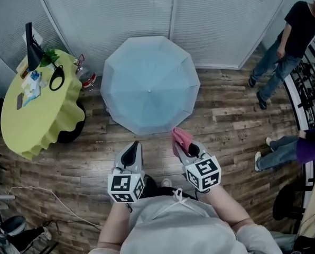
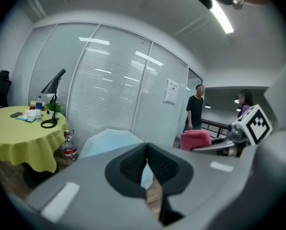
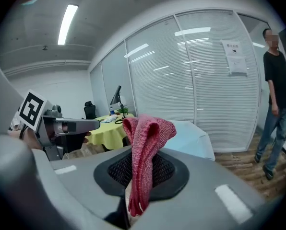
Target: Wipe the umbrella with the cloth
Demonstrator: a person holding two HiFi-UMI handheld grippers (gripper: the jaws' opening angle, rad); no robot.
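An open pale blue umbrella (image 1: 149,83) rests canopy-up on the wooden floor in front of me; it also shows in the left gripper view (image 2: 109,142) and the right gripper view (image 3: 193,138). My right gripper (image 1: 183,143) is shut on a folded pink cloth (image 1: 181,137), held just short of the umbrella's near edge. The pink cloth (image 3: 144,152) stands up between the dark pads. My left gripper (image 1: 131,153) is shut with nothing in it, a little back from the canopy; its pads (image 2: 133,164) meet.
A round table with a yellow cover (image 1: 36,107) stands at the left with a black lamp (image 1: 31,49) and small items. A water bottle (image 1: 87,78) sits by it. One person (image 1: 287,41) stands at the right, another (image 1: 297,147) sits. Blinds on glass walls (image 1: 147,9) lie behind.
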